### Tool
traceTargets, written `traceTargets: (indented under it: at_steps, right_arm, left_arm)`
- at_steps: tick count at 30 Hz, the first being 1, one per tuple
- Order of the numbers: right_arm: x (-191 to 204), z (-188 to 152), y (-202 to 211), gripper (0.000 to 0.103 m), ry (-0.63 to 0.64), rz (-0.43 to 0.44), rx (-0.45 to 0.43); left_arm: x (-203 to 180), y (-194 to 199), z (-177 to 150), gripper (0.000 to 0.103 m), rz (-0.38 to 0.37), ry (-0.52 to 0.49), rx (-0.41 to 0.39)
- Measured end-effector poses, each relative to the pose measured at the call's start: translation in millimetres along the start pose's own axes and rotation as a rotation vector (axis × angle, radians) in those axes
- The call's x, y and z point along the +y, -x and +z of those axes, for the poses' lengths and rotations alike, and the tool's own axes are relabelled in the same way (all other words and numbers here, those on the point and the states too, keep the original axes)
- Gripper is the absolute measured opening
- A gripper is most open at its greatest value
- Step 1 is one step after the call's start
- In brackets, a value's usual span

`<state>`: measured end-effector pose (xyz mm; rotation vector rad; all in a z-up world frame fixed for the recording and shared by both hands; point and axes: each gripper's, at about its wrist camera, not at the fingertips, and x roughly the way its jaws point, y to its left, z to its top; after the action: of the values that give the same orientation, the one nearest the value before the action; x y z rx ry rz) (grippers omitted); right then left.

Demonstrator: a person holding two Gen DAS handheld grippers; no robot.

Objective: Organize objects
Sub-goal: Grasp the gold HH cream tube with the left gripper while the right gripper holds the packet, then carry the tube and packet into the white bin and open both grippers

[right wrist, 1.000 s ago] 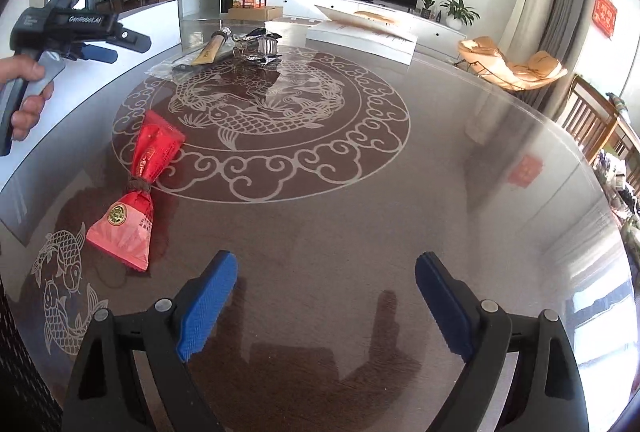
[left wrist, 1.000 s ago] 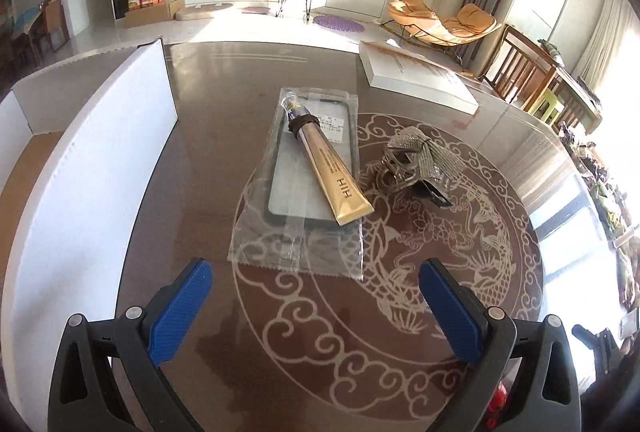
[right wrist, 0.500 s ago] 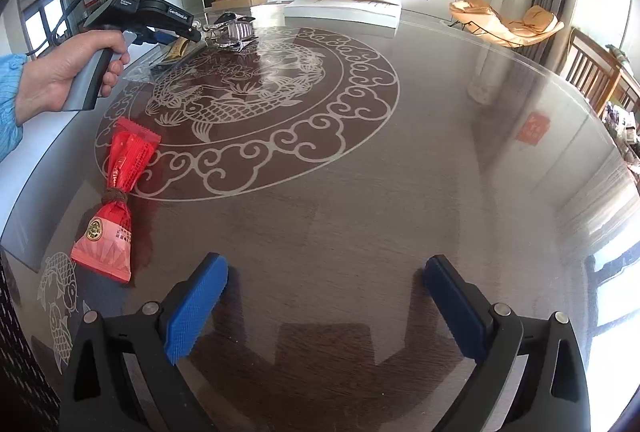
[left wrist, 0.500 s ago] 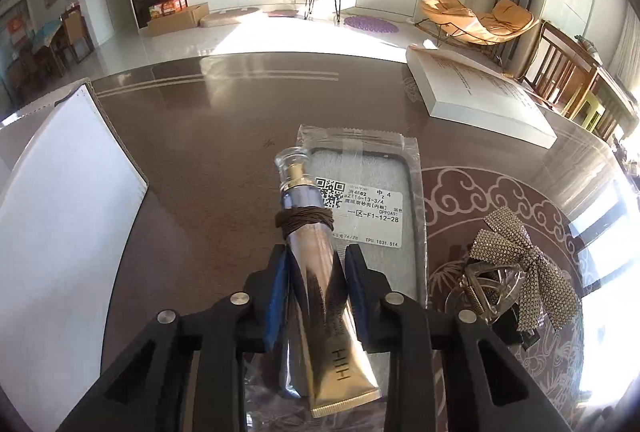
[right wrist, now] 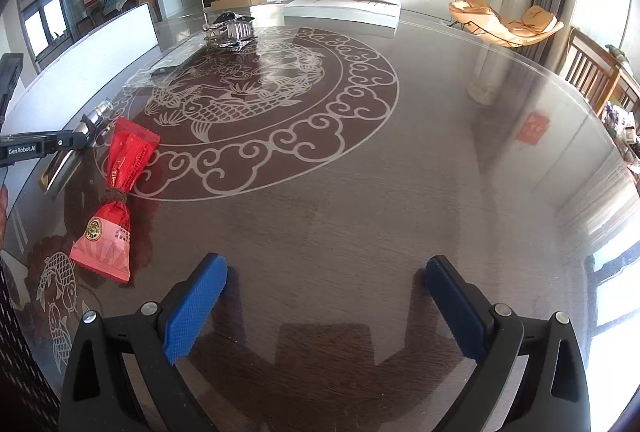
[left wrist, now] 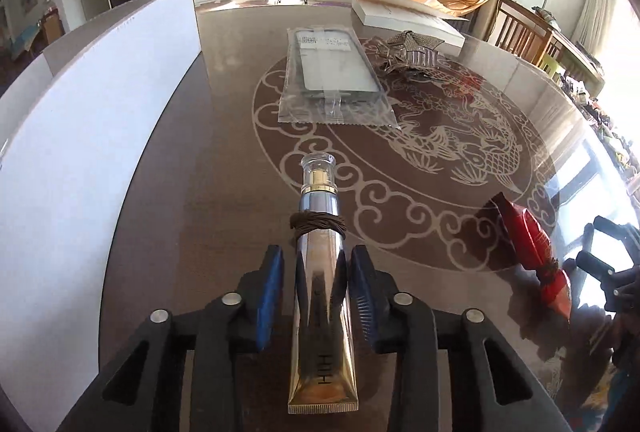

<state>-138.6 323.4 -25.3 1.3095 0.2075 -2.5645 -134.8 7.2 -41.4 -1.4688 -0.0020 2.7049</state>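
Your left claw (left wrist: pixel 316 280) has the gold tube (left wrist: pixel 322 312) between its blue pads, cap pointing away from you; jaws are opening, w/ gaps showing on both sides of the tube, so no real grip. Red snack packet (left wrist: pixel 536 256) lies on the desk (left wrist: pixel 208 192) to the claw's right. Ahead of the claw: bagged phone case (left wrist: pixel 334 72), w/ a sparkly bow clip (left wrist: pixel 412 50) just right of that. White board (left wrist: pixel 92 136) stands to the left. Your right claw (right wrist: pixel 326 300) is wide open, nothing in it, over bare desk; red packet (right wrist: pixel 114 200) left of it.
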Motion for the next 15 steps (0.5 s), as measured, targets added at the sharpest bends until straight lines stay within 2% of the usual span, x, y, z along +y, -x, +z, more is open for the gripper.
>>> traceTargets:
  at_steps: [1, 2, 5, 15]
  right_arm:
    - [0, 0, 0, 0.1, 0.0, 0.0, 0.0]
    - [0, 0, 0, 0.1, 0.0, 0.0, 0.0]
    - [0, 0, 0, 0.1, 0.0, -0.002, 0.001]
    - [-2, 0, -2, 0.103, -0.012, -0.01, 0.009]
  left_arm:
    - [0, -1, -3, 0.078, 0.017, 0.004, -0.003]
    - [1, -5, -5, 0.095, 0.02, 0.019, 0.001]
    - [-2, -6, -12, 0.103, 0.047, -0.012, -0.029]
    - [0, -6, -14, 0.103, 0.028, -0.014, -0.035]
